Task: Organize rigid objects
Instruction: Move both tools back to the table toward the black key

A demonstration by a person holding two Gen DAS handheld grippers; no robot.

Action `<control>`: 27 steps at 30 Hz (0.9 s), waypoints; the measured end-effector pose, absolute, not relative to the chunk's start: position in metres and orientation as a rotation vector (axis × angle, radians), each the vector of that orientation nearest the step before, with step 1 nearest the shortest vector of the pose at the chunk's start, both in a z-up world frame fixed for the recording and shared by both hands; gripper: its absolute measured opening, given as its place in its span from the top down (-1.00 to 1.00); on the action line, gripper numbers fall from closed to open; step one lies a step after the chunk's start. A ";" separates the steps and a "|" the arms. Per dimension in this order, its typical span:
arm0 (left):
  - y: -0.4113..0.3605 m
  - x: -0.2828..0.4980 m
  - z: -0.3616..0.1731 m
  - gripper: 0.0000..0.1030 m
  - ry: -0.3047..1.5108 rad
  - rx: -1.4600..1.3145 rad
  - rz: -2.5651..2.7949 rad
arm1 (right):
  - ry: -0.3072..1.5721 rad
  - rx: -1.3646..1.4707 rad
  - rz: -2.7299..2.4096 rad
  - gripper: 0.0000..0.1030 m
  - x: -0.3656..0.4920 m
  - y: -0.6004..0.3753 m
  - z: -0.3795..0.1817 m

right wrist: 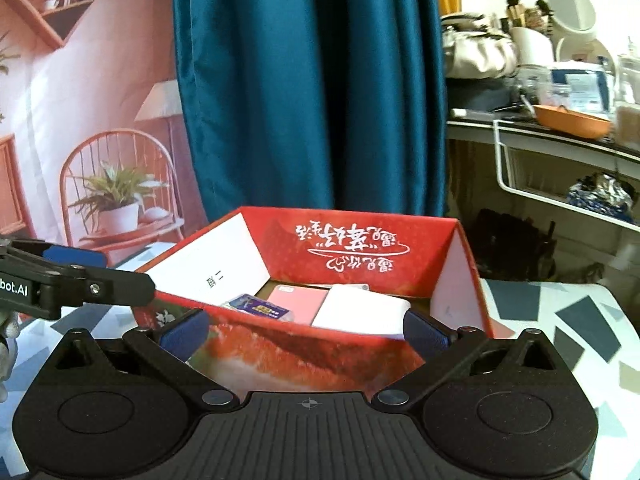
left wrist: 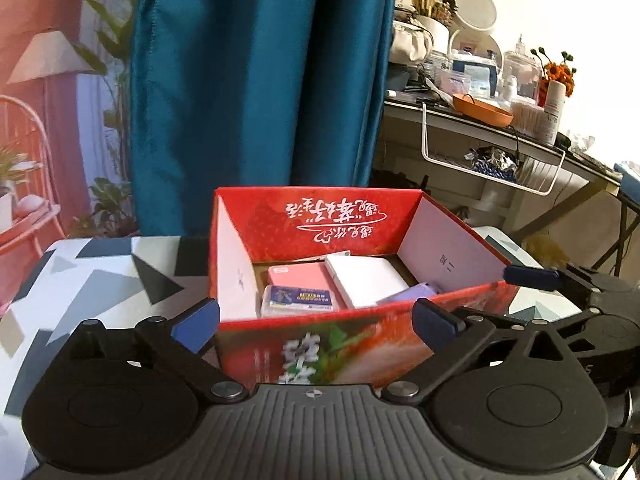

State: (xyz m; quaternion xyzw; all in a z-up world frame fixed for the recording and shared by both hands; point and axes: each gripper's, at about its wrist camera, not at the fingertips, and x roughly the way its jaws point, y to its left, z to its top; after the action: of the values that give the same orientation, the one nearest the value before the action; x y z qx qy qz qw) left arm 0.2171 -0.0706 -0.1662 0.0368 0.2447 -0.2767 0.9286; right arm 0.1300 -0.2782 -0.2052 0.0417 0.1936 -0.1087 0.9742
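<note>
A red cardboard box [left wrist: 320, 216] with white lettering stands open on the patterned table [left wrist: 100, 276]. Inside lie a pink case [left wrist: 298, 276], a white flat box [left wrist: 366, 282], a blue-labelled pack [left wrist: 298, 299] and a purple item [left wrist: 412, 293]. My left gripper [left wrist: 316, 324] is open and empty, its fingers spread in front of the box's near wall. My right gripper [right wrist: 306, 332] is open and empty at the near wall [right wrist: 304, 344] too. The pink case [right wrist: 298, 303], white box [right wrist: 360, 312] and pack [right wrist: 258, 307] show in the right wrist view.
A teal curtain [left wrist: 256, 80] hangs behind the table. A cluttered desk [left wrist: 480, 120] with an orange bowl [left wrist: 482, 110] and a white wire basket [left wrist: 496, 164] stands at the right. The other gripper shows at the edge of each view, right gripper [left wrist: 532, 278], left gripper [right wrist: 80, 280].
</note>
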 end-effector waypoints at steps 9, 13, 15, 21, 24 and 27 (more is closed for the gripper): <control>-0.060 0.184 -0.204 -1.00 0.579 -0.009 -0.542 | 0.467 0.121 -0.253 -0.99 0.089 -0.274 -0.248; -0.060 0.177 -0.227 -1.00 0.627 -0.048 -0.541 | 0.529 0.155 -0.294 -0.86 0.076 -0.280 -0.273; -0.062 0.175 -0.236 -0.99 0.647 -0.054 -0.543 | 0.559 0.179 -0.324 -0.80 0.072 -0.286 -0.285; -0.068 0.178 -0.250 -0.63 0.671 -0.051 -0.585 | 0.591 0.259 -0.370 -0.41 0.064 -0.304 -0.302; -0.074 0.178 -0.255 -0.31 0.683 -0.052 -0.614 | 0.594 0.280 -0.365 -0.18 0.066 -0.310 -0.304; -0.081 0.179 -0.260 -0.07 0.704 -0.043 -0.652 | 0.607 0.275 -0.348 0.04 0.069 -0.309 -0.305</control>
State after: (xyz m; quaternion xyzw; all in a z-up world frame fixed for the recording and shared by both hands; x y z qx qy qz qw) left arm 0.1788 -0.0810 -0.2598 -0.0207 0.3387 -0.3136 0.8869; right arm 0.0689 -0.3089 -0.3052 0.1345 0.2966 -0.1698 0.9301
